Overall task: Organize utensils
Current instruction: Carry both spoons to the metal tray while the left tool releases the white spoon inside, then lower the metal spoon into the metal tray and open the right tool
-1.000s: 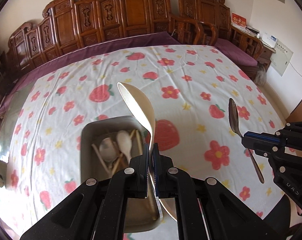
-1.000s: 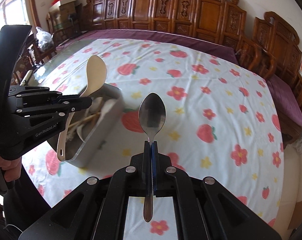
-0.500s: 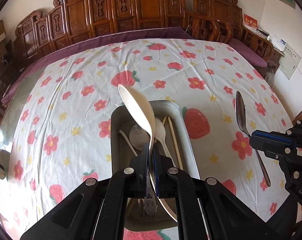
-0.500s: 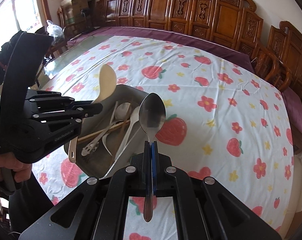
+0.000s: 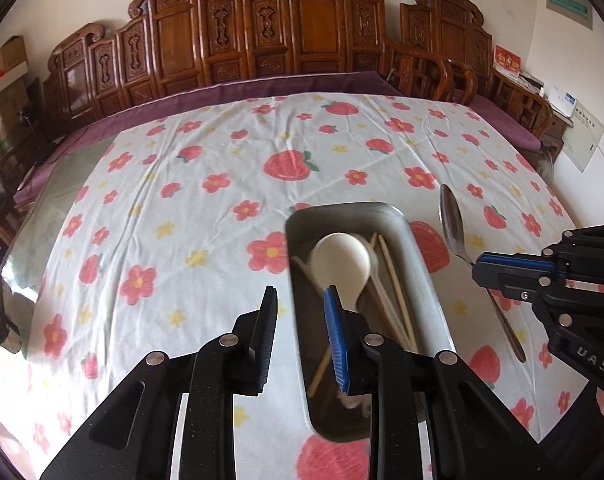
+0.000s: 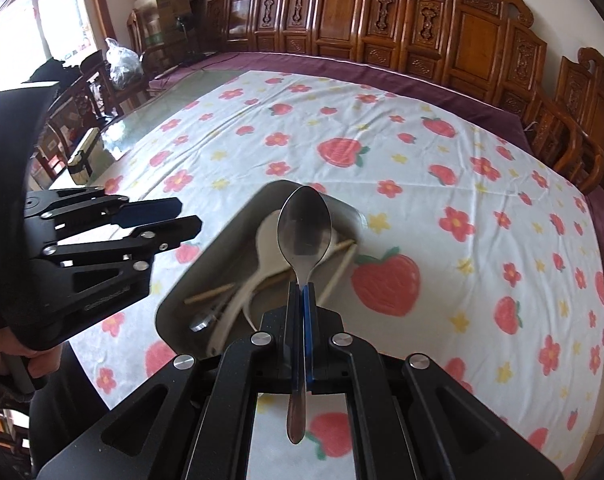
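Observation:
My left gripper (image 5: 300,294) hangs over the near left rim of the grey metal tray (image 5: 424,280), its jaws opening with nothing between them. The white spoon (image 5: 342,264) lies loose in the tray, blurred, on top of wooden chopsticks (image 5: 398,292) and other utensils. My right gripper (image 6: 302,288) is shut on the handle of a metal spoon (image 6: 304,224), bowl pointing forward, held above the tray (image 6: 182,288). In the right wrist view the left gripper (image 6: 182,216) shows at the left and the white spoon (image 6: 268,248) lies under the metal one. In the left wrist view the metal spoon (image 5: 452,220) is at the right.
A white cloth with strawberries and flowers (image 5: 222,208) covers the table. Carved wooden chairs (image 5: 302,32) line its far side. A small box (image 6: 82,160) stands on the bare glass at the table's left end. A person's hand (image 6: 26,360) holds the left gripper.
The left gripper's jaws have parted and the white spoon has dropped from them into the tray. Both grippers have shifted, so the tray now sits right of the left gripper and under the metal spoon.

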`<state>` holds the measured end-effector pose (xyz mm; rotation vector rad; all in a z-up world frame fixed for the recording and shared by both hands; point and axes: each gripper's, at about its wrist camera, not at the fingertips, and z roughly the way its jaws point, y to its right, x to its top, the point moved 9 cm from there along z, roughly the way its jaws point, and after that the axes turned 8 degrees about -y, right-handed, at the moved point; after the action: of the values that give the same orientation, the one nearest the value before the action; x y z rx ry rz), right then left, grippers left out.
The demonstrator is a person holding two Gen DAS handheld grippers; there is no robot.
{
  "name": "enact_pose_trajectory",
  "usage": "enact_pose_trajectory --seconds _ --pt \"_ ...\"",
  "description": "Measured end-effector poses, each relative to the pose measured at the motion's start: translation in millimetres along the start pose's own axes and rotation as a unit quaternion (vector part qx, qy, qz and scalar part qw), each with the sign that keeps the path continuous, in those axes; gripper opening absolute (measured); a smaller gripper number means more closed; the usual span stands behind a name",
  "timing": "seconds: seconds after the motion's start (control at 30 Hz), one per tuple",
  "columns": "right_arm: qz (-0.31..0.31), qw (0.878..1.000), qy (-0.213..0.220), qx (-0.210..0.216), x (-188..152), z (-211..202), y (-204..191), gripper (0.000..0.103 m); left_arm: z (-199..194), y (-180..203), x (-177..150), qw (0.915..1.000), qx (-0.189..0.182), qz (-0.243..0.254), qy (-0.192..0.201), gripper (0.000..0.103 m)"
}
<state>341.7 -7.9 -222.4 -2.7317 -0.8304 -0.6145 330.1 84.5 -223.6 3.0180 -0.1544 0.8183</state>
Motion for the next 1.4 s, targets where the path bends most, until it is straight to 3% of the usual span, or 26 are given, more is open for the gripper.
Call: enact_pose_trajectory --seconds 0.37,0.77,0.97,1.4 --pt "0.026 0.999 -0.010 0.034 19 40 -29 0.003 -9 -52 -18 0.9995 0.012 -0.026 0.011 0.023" --pt "0.070 0.995 -0.023 0.063 23 69 -40 0.003 -6 -61 -24 0.9994 0.012 -0.031 0.009 0.024" --pt "0.078 0.993 -0.018 0.085 22 67 -40 0.006 -5 -58 -26 0.9995 0.010 -0.030 0.007 0.024" --pt "0.070 0.995 0.021 0.062 3 29 -11 0.006 -7 -36 -27 0.9997 0.009 -0.020 0.012 0.024"
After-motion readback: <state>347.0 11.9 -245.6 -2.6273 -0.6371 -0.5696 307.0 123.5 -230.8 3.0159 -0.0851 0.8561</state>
